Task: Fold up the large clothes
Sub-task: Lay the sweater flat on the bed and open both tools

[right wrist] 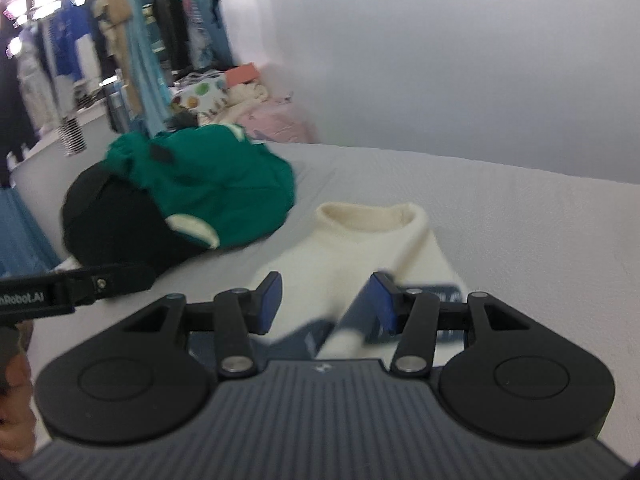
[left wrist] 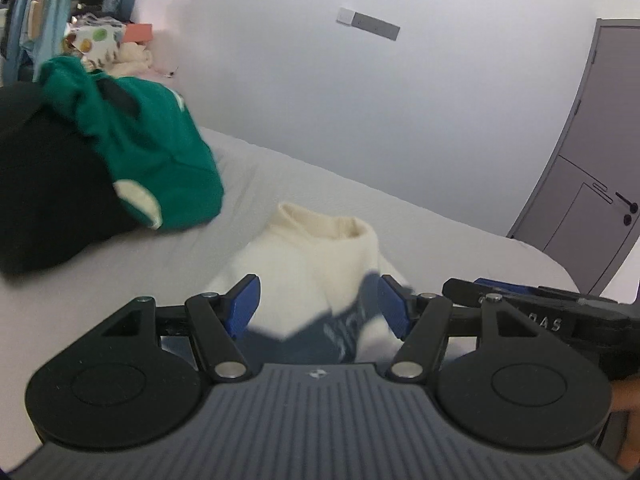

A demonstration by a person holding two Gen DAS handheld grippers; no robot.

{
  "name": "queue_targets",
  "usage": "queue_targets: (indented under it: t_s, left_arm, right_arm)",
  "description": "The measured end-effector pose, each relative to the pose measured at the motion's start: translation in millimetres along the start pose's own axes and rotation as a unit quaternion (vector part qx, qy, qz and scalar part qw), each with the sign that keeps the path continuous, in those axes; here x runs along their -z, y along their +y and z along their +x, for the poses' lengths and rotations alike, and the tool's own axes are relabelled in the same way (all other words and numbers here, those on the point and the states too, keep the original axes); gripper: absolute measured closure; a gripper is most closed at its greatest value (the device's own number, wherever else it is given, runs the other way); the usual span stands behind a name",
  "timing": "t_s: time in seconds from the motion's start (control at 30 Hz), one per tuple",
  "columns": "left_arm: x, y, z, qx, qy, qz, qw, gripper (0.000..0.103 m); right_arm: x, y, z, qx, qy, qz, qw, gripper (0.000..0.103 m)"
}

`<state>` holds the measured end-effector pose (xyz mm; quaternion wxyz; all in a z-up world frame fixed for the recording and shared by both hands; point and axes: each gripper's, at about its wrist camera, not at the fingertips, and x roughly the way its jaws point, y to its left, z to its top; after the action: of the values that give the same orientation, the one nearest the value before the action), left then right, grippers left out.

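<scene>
The cream sweatshirt with its navy printed panel lies on the bed dead ahead, at twelve o'clock from both grippers, long axis running away from them toward the wall, neck opening at the far end. Both sit just short of its near end, neither clearly nearer. The left gripper stands with its blue pads fairly wide apart, and the right gripper likewise (somewhat narrower); cloth shows behind each gap, but neither pinches anything.

The bed is a pale grey sheet, flat and bare around the garment. At ten o'clock a heap rests on it: a green sweatshirt draped over a black garment. Beyond, a clothes rack crowds the far left; a grey door stands at two o'clock in the left view.
</scene>
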<state>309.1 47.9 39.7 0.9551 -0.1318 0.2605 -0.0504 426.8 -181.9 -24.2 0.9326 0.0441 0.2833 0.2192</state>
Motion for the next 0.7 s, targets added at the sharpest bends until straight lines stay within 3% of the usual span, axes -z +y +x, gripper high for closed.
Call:
queue_targets:
  t_s: [0.27,0.47,0.57,0.7]
  left_arm:
    - [84,15,-77,-0.043,-0.019,0.008,0.9989,0.033]
    - [133,32,-91,-0.070,-0.026,-0.006,0.9972,0.033]
    - [148,48,-89,-0.087,-0.004,-0.039,0.9954,0.033]
    - [155,74,-89,-0.147,0.019,-0.079,0.9858,0.033]
  right_arm:
    - [65,20,-50,-0.018,0.008,0.001,1.000,0.052]
    - [116,29,-74,-0.028,0.009,0.003,1.000,0.052]
    - [136,29,-76,-0.025,0.027,0.009,0.999,0.052]
    - [150,20,-67,-0.019,0.058,0.047,0.997,0.052]
